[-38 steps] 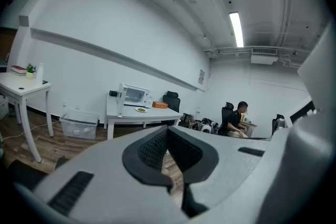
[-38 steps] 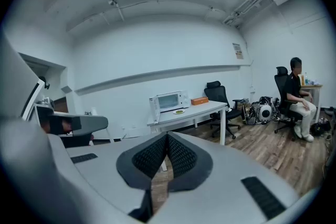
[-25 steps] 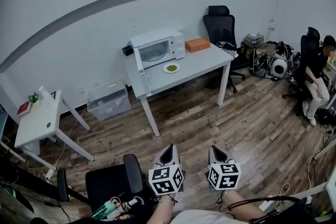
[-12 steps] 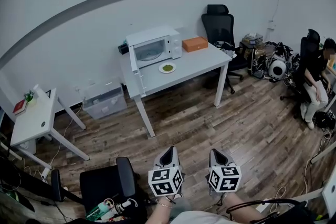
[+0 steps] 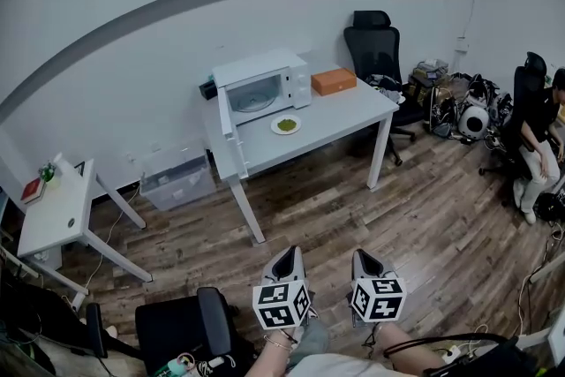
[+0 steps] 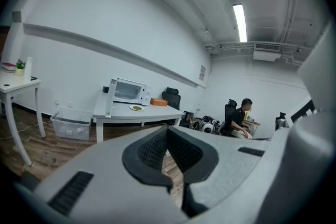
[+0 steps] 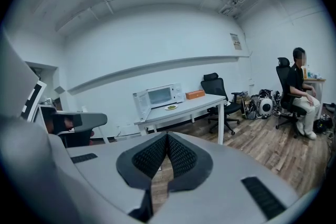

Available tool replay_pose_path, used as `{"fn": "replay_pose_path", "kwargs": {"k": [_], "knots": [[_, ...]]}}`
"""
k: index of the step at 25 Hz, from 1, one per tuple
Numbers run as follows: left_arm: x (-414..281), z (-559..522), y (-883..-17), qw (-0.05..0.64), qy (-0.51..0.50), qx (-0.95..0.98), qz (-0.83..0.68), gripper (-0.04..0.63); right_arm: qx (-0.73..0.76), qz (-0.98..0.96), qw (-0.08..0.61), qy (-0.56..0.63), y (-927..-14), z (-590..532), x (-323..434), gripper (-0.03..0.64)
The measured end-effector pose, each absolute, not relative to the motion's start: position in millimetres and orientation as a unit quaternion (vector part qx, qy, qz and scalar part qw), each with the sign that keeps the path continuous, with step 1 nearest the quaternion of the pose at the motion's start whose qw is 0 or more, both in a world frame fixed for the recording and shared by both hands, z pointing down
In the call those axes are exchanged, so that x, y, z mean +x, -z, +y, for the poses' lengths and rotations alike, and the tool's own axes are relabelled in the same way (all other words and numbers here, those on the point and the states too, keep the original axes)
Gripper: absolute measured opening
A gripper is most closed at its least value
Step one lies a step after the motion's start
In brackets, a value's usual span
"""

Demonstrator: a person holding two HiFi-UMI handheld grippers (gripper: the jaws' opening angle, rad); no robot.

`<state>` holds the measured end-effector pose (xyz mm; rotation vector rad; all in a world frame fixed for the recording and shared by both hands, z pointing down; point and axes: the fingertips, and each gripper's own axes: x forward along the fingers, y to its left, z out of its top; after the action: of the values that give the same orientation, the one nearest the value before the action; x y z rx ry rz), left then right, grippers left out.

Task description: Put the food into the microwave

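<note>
Food sits on a small white plate (image 5: 285,125) on the white worktop (image 5: 340,113), right in front of the microwave (image 5: 265,86). The food looks green, but it is too far off to tell what it is. The microwave door (image 5: 224,104) is swung open to the left side. An orange box (image 5: 333,81) sits on the worktop just beside the microwave. A black office chair (image 5: 375,40) stands by the far end of the worktop.

Both grippers are low and close to the person, well apart from the worktop, over the wood floor (image 5: 353,207). The left gripper (image 5: 286,254) has its jaws pressed together with nothing in them. The right gripper (image 5: 363,258) is the same, jaws together and holding nothing.

A small white table (image 5: 62,209) stands off to the left, and a clear plastic bin (image 5: 177,181) rests on the floor by the wall. A person (image 5: 540,146) sits on a chair at the far right.
</note>
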<state>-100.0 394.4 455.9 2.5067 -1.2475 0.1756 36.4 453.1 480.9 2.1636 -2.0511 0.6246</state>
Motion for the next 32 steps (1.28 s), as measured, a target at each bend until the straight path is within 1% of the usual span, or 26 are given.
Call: {"fn": "replay_pose_path", "kwargs": {"k": [11,32], "knots": [[-75.2,314.4,-447.8,0.161,-0.062,0.888,-0.427,0.003,0.704,-0.680,0.048,-0.199,-469.7,361.0,47.9,0.017],[-64.1,193.6,-452.0,0.161,-0.064,0.886,-0.429,0.003,0.698,-0.684,0.072,-0.202,-472.6,234.3,54.9,0.017]]}}
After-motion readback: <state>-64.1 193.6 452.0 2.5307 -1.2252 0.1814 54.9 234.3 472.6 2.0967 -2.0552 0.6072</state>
